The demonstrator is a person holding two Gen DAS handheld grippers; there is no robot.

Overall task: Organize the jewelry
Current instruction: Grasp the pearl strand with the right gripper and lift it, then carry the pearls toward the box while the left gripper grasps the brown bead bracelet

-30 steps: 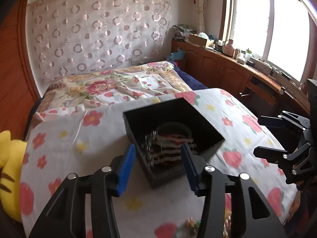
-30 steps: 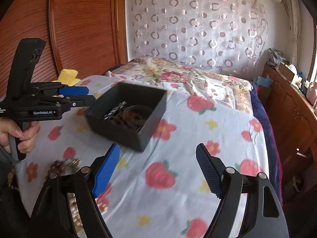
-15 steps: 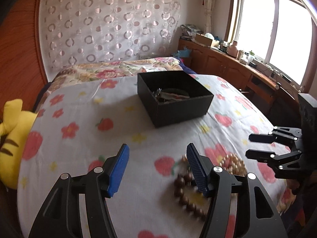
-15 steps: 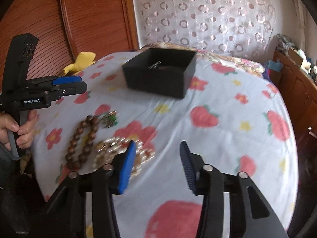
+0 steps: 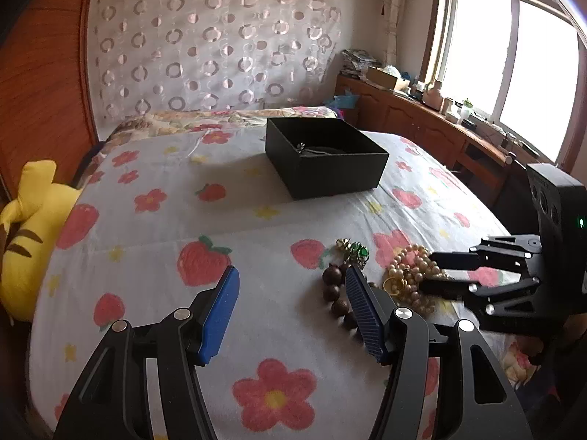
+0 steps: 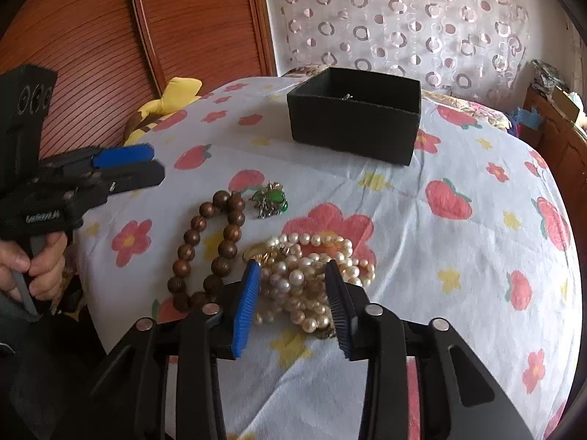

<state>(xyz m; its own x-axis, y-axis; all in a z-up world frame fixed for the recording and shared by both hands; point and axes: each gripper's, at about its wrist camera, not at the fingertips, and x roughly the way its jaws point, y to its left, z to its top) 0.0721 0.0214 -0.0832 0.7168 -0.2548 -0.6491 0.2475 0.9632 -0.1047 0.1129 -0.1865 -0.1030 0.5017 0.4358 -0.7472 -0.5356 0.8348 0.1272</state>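
Note:
A pile of pearl necklaces (image 6: 312,278) lies on the flowered bedsheet, with a brown wooden bead bracelet (image 6: 209,245) to its left and a green brooch (image 6: 269,200) beyond. My right gripper (image 6: 291,275) is open, its jaws astride the pearls (image 5: 411,271). A black open box (image 6: 356,113) with some jewelry inside stands farther back; it also shows in the left wrist view (image 5: 324,156). My left gripper (image 5: 291,286) is open and empty, low over the sheet, left of the wooden beads (image 5: 335,289) and brooch (image 5: 352,249).
A yellow plush toy (image 5: 25,234) lies at the bed's left edge. A wooden headboard (image 6: 110,36) stands behind it. A wooden counter (image 5: 440,128) under the window runs along the right. The bed's near edge is close to both grippers.
Both grippers have pulled back from the box and dropped toward the jewelry at the near edge. The right gripper's jaws have narrowed and now straddle the pearls.

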